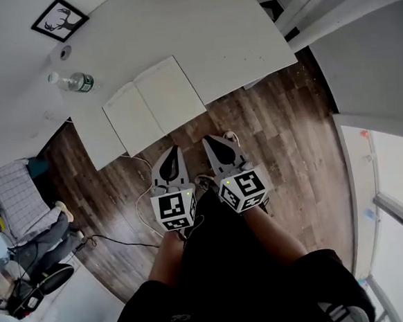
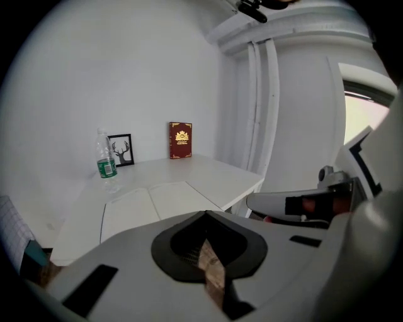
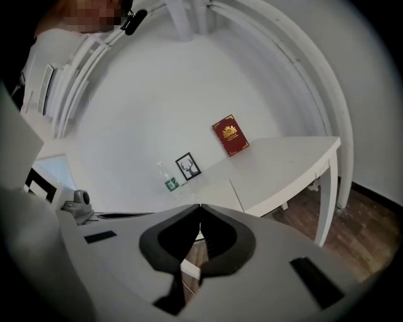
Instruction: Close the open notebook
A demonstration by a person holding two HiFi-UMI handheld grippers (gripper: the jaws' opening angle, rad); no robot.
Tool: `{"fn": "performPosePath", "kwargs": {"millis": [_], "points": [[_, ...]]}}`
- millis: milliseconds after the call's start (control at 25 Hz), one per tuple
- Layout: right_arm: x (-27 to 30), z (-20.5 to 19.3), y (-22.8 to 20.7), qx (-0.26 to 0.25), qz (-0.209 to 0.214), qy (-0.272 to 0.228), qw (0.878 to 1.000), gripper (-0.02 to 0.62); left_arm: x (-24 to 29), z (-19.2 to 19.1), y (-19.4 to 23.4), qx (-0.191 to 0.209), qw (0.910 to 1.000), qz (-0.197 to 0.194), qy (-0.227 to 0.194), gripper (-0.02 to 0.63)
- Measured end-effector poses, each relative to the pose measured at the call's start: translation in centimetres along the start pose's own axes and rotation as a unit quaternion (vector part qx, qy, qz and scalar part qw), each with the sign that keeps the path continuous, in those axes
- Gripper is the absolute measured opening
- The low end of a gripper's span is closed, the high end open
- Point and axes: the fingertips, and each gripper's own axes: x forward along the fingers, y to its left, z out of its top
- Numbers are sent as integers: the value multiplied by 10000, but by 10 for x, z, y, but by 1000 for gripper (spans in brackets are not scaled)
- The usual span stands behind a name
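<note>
The open notebook (image 1: 154, 105) lies flat with blank white pages near the front edge of the white table (image 1: 234, 43); the left gripper view also shows the notebook (image 2: 151, 204). Both grippers hang over the wooden floor, short of the table's edge and apart from the notebook. My left gripper (image 1: 175, 150) points at the notebook's near edge, jaws shut with nothing between them, and its tips (image 2: 204, 214) meet. My right gripper (image 1: 209, 140) is beside it, also shut and empty, tips (image 3: 199, 206) together.
A plastic water bottle (image 1: 77, 81) stands left of the notebook, with a framed deer picture (image 1: 60, 18) behind it. A red book (image 2: 181, 140) leans on the wall at the table's back. Cables run over the wooden floor (image 1: 121, 205); clutter sits far left.
</note>
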Motion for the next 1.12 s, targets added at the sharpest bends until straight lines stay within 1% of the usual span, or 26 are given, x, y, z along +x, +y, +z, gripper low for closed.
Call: {"fn": "performPosePath", "kwargs": {"millis": [120, 280, 360, 480, 560, 720, 960, 1120], "points": [[6, -3, -18, 256, -110, -75, 9996, 23, 14, -5, -10, 117, 9997, -125, 176, 3], [12, -10, -38, 439, -226, -44, 9988, 23, 29, -11, -22, 203, 9986, -269, 408, 3], [16, -14, -44, 612, -195, -26, 9979, 25, 33, -14, -25, 291, 9979, -289, 505, 3], [20, -14, -49, 784, -136, -85, 9968, 28, 41, -15, -26, 311, 9974, -307, 581, 3], [24, -14, -51, 889, -106, -84, 9959, 57, 46, -13, -28, 296, 9973, -328, 587, 3], [35, -21, -59, 1176, -41, 33, 9930, 92, 52, -12, -29, 269, 9970, -307, 662, 3], [52, -31, -74, 1684, -39, 131, 9856, 94, 56, -17, -24, 224, 9963, -229, 801, 3], [59, -36, -82, 1616, -81, 269, 9865, 94, 60, -22, -21, 195, 9956, -169, 897, 3]]}}
